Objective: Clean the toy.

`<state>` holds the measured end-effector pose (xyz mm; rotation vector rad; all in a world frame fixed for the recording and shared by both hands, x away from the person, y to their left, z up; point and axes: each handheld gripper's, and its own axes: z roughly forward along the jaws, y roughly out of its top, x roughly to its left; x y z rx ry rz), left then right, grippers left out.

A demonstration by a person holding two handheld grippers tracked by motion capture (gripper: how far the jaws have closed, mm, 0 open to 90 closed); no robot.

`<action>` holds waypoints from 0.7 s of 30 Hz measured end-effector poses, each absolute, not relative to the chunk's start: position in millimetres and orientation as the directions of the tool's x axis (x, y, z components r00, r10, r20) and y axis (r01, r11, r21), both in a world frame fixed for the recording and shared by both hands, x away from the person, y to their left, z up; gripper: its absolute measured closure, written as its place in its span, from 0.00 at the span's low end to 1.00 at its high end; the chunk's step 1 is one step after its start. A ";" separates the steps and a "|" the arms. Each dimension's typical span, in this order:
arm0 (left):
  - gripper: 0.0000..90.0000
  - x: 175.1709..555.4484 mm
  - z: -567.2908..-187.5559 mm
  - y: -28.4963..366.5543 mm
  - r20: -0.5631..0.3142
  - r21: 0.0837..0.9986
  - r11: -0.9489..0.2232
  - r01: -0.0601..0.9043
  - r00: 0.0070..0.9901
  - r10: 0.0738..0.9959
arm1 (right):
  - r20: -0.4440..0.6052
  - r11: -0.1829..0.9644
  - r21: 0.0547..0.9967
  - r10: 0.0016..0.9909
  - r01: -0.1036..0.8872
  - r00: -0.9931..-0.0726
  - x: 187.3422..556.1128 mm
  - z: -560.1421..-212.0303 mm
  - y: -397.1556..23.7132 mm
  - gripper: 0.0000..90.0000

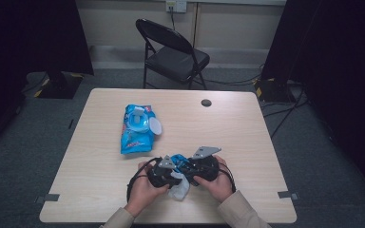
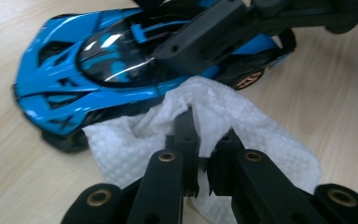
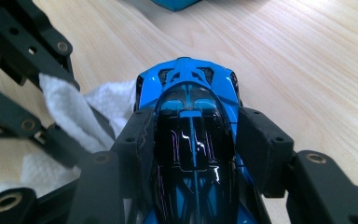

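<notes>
A blue and black toy sports car (image 2: 98,60) (image 3: 191,116) (image 1: 178,159) rests on the wooden table near its front edge. My right gripper (image 3: 193,140) (image 1: 204,167) is shut on the car, one jaw pressed to each side of its cabin. My left gripper (image 2: 205,140) (image 1: 164,175) is shut on a white wet wipe (image 2: 242,135) (image 3: 70,112) (image 1: 179,190). The wipe lies against the car's side by its rear wheel. In the left gripper view the right gripper's jaw crosses over the car's roof.
A blue pack of wet wipes (image 1: 137,128) with its lid flipped up lies on the table (image 1: 247,128) behind and to the left of my hands. A small dark hole (image 1: 206,102) marks the far side. Beyond the table stands a black folding chair (image 1: 171,54).
</notes>
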<state>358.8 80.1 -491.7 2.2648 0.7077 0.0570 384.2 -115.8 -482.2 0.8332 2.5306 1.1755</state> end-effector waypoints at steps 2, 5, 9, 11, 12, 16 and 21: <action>0.94 357.2 -491.9 78.0 -0.172 0.677 -0.564 0.472 0.847 0.503 | 0.032 0.515 0.758 0.583 0.400 -0.812 384.2 -482.3 -115.9 0.53; 0.94 355.0 -492.4 75.4 -0.172 0.682 -0.560 0.470 0.848 0.502 | 0.032 0.515 0.759 0.584 0.400 -0.811 384.2 -482.4 -115.8 0.53; 0.94 350.4 -492.8 70.0 -0.164 0.688 -0.564 0.457 0.854 0.493 | 0.033 0.514 0.760 0.583 0.399 -0.812 384.4 -482.6 -116.0 0.53; 0.94 347.3 -492.5 65.9 -0.157 0.688 -0.570 0.449 0.859 0.487 | 0.033 0.514 0.759 0.583 0.399 -0.812 384.4 -482.5 -115.8 0.53; 0.94 345.6 -492.4 63.1 -0.154 0.688 -0.572 0.447 0.860 0.486 | 0.033 0.514 0.760 0.582 0.399 -0.812 384.5 -482.6 -115.9 0.53; 0.94 342.4 -492.1 57.0 -0.156 0.687 -0.576 0.443 0.864 0.479 | 0.033 0.512 0.761 0.583 0.399 -0.812 384.4 -482.7 -116.2 0.53; 0.94 336.5 -495.0 51.1 -0.182 0.702 -0.559 0.441 0.871 0.457 | 0.036 0.511 0.762 0.582 0.399 -0.813 384.7 -482.9 -116.1 0.53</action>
